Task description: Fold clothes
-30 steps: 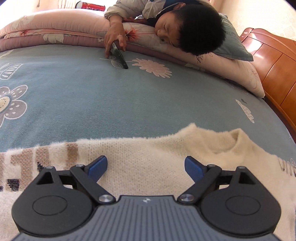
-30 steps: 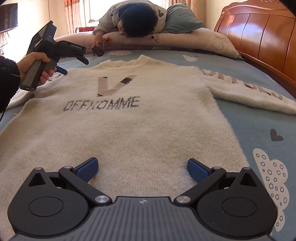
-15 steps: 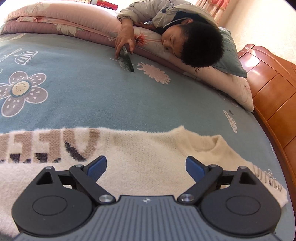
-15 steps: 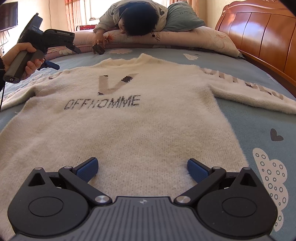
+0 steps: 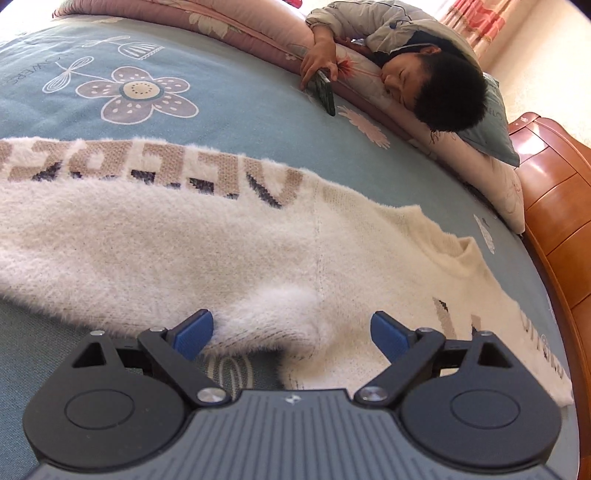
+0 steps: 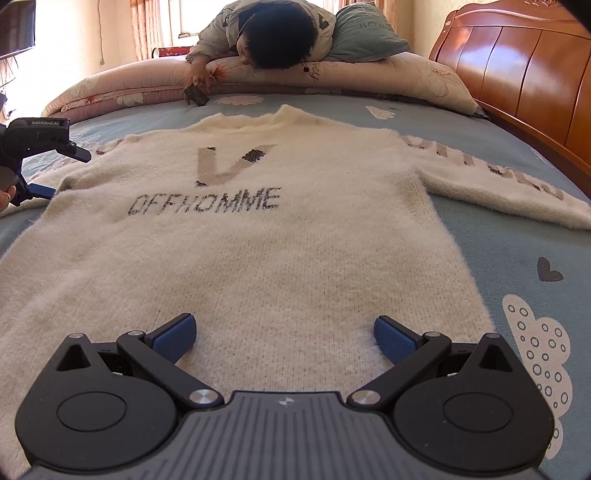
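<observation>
A fuzzy cream sweater (image 6: 280, 251) with a brown "V" and "OFFHOMME" lies flat, face up, on the blue bedspread (image 6: 517, 266), sleeves spread sideways. My right gripper (image 6: 283, 334) is open and empty, low over the sweater's hem. My left gripper (image 5: 293, 328) is open and empty, just over the armpit where the lettered left sleeve (image 5: 147, 221) meets the body. The left gripper also shows in the right wrist view (image 6: 55, 170) at the sweater's left shoulder edge.
A child (image 6: 273, 33) lies on pillows at the head of the bed, holding a phone (image 6: 197, 96) on the bedspread. A rolled pink quilt (image 6: 122, 88) runs along the far side. A wooden headboard (image 6: 517, 74) stands at the right.
My left gripper has moved left and back from the collar to the left armpit and sleeve. My right gripper has stayed still over the hem.
</observation>
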`<state>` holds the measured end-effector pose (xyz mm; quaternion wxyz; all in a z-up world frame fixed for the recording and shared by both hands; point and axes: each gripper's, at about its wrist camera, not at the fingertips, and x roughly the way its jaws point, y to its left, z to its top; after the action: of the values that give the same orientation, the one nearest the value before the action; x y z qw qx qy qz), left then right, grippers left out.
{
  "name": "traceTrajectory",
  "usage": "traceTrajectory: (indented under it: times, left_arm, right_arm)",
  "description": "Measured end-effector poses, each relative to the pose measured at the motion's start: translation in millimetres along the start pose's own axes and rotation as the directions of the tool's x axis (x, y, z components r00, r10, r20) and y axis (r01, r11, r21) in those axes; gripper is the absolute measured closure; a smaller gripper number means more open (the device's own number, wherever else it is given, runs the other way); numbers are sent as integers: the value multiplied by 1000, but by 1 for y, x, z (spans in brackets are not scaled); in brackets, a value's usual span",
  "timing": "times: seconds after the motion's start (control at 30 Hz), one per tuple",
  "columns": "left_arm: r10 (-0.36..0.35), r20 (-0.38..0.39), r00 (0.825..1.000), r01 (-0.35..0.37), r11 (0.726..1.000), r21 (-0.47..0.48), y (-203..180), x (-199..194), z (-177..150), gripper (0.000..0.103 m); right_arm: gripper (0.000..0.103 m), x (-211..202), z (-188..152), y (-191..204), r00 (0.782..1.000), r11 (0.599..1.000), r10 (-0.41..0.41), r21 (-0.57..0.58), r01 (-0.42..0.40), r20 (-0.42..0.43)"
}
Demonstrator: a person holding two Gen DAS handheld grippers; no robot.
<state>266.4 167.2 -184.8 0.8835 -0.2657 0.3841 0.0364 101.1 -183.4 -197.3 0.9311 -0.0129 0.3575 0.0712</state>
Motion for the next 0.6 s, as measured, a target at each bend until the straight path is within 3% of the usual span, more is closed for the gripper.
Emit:
traceTrajectory:
  times: [0.13,0.37,0.5,0.57,0.6]
  left_arm:
    - [-92,33,995,94,994,-56,-10,-11,8,11]
    - [-175,36,984,175,984,-9,-39,-20,-8,11]
    - [-114,47,992,110,992,68,-47,-13,-10,11]
    - [-68,23,997,67,997,37,-37,2,-6,11]
    - [-62,-28,998,62,998,0,-30,12,-5,11]
  right_arm:
    - [0,0,0,0,1000,1000,-2,-1,2,0]
    - [0,0,-1,1,1000,1000,-1,1,1,0]
    - [0,0,-1,1,1000,1000,-1,0,1,0]
    - [0,-1,-1,1,1000,1000,0,-1,0,-1]
    - [0,-1,0,0,1000,1000,0,-1,0,-2]
